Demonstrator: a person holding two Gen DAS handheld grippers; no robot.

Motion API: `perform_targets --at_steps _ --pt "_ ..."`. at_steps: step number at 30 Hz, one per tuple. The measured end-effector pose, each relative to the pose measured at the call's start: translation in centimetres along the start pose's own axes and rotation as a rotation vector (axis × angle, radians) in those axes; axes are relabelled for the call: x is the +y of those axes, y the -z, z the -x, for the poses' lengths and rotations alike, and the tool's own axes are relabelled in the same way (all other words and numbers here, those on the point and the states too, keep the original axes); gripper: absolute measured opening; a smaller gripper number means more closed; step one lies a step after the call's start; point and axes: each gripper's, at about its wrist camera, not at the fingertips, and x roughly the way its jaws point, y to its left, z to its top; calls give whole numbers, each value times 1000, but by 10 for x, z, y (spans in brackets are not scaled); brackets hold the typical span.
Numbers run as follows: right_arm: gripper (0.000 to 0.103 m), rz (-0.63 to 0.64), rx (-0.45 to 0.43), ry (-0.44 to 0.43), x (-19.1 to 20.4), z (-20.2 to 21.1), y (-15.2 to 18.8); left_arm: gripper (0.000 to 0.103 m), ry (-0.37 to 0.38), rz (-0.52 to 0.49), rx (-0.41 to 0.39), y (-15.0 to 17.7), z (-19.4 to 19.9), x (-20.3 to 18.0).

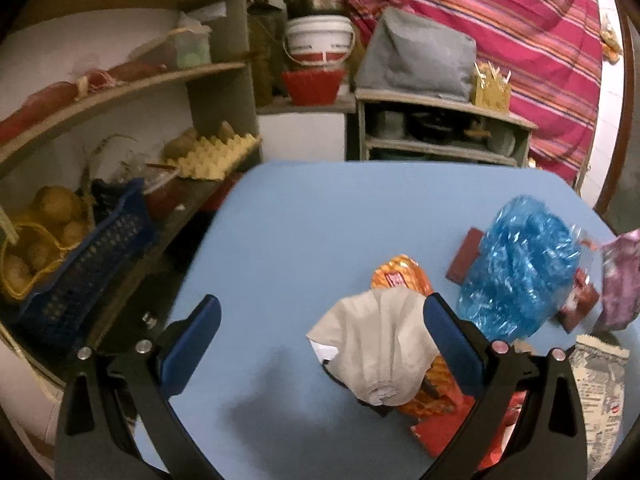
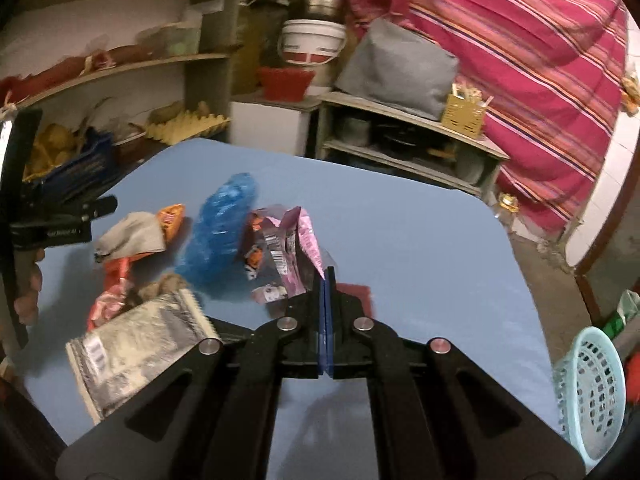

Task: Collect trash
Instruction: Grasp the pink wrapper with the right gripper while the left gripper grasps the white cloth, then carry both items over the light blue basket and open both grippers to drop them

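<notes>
Trash on blue desk (image 1: 304,224), one cluster: one blue plastic bag (image 1: 516,268), one orange snack pack (image 1: 402,276), one grey crumpled paper (image 1: 380,352), one silver foil wrapper (image 2: 136,352), one red wrapper (image 2: 114,292), one pink-purple wrapper (image 2: 286,256). Left tool (image 1: 322,316) above desk, fingers spread wide, holding nothing; right finger (image 1: 452,344) just beside grey paper. Right tool (image 2: 326,284) pads pressed together on edge of pink-purple wrapper, which looks raised off the desk. One pale green basket (image 2: 592,392) past desk's right edge. Shelves (image 1: 120,92) left, low shelf unit (image 1: 440,128) behind desk
</notes>
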Motion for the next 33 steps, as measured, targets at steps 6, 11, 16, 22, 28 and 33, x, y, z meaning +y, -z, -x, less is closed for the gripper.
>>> perform_targets --at_steps 6,11,16,22,28,33 --pt "1 -19 -19 28 -16 7 6 97 97 18 83 8 -25 -6" --pt "1 -29 -30 26 -23 14 9 50 152 8 153 14 -37 -13" --pt "1 -43 -36 28 -27 17 11 28 135 -22 157 14 -37 -20" --pt "1 -57 -50 36 -33 22 9 21 104 -22 129 5 -28 -17" --pt "1 -81 -84 30 -41 33 6 21 60 -26 52 -8 2 -14" --pt "1 -84 -121 24 -51 51 2 21 6 -43 -34 -20 32 -20"
